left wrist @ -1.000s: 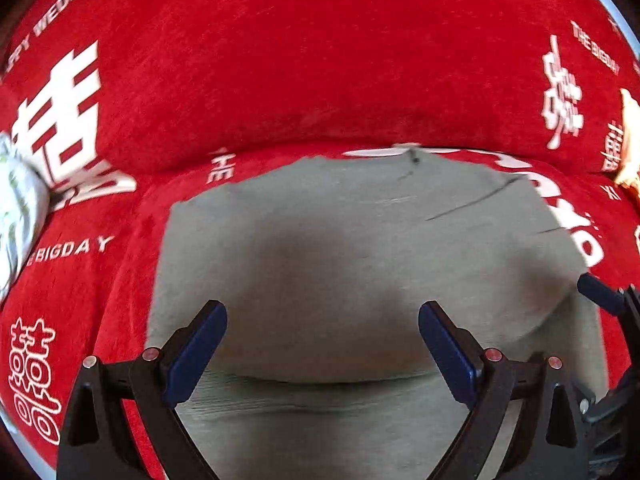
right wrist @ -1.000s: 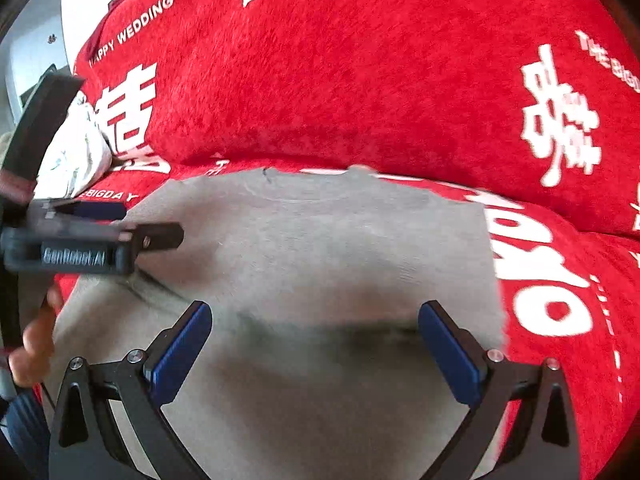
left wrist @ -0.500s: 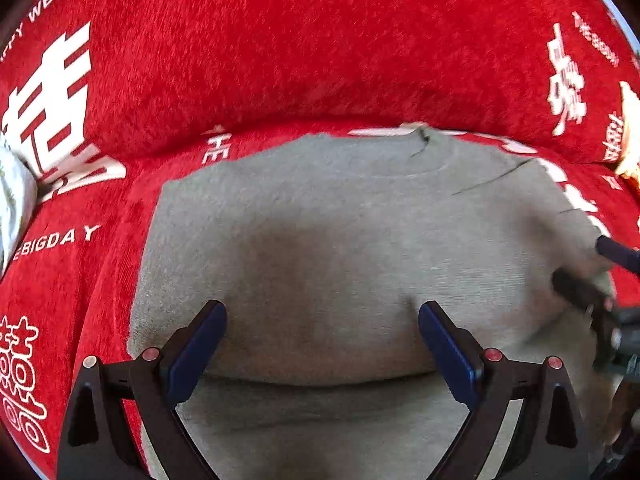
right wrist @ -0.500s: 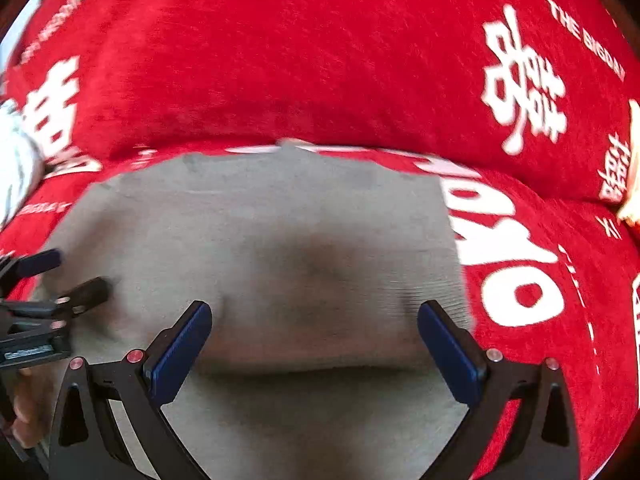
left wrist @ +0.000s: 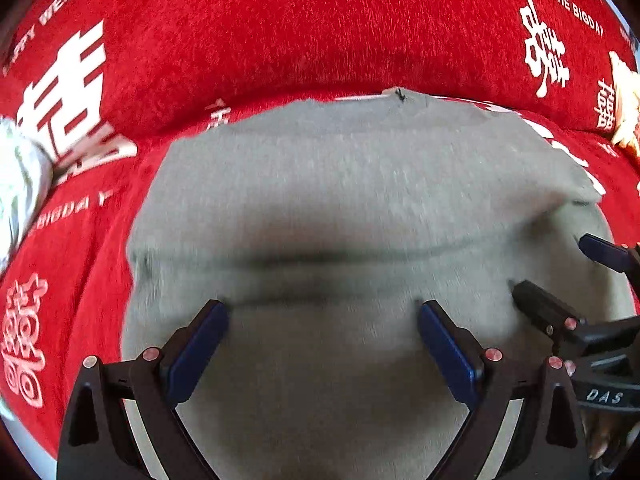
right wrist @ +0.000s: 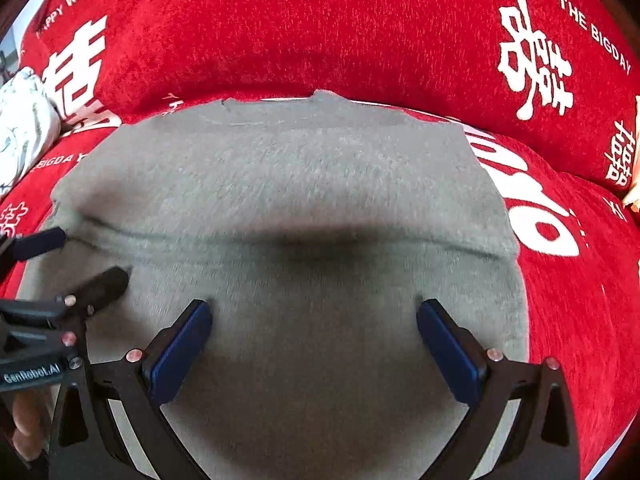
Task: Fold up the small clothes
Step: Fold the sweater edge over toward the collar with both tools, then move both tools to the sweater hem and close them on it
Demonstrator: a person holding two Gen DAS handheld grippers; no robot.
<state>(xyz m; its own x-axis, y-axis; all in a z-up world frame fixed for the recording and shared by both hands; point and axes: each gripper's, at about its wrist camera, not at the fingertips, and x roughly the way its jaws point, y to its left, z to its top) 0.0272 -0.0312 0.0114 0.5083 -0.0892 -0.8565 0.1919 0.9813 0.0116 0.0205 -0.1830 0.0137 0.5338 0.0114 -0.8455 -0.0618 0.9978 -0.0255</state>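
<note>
**Inspector:** Left gripper (left wrist: 322, 320), status?

**Operator:** I have its jaws spread wide, nothing between them. It hangs over the near half of the grey garment (left wrist: 360, 184). Right gripper (right wrist: 314, 320) likewise released and empty, beside the left over the same cloth.

**Inspector:** Garment position?

**Operator:** Flat on the red sofa cover (right wrist: 320, 28), its collar edge against the backrest crease. One layer lies doubled across the middle; I judge both grippers are placed to take the near hem.

**Inspector:** Materials?

**Operator:** Soft, matte knit, roughly rectangular. The cover is plush chenille with white lettering.
</note>
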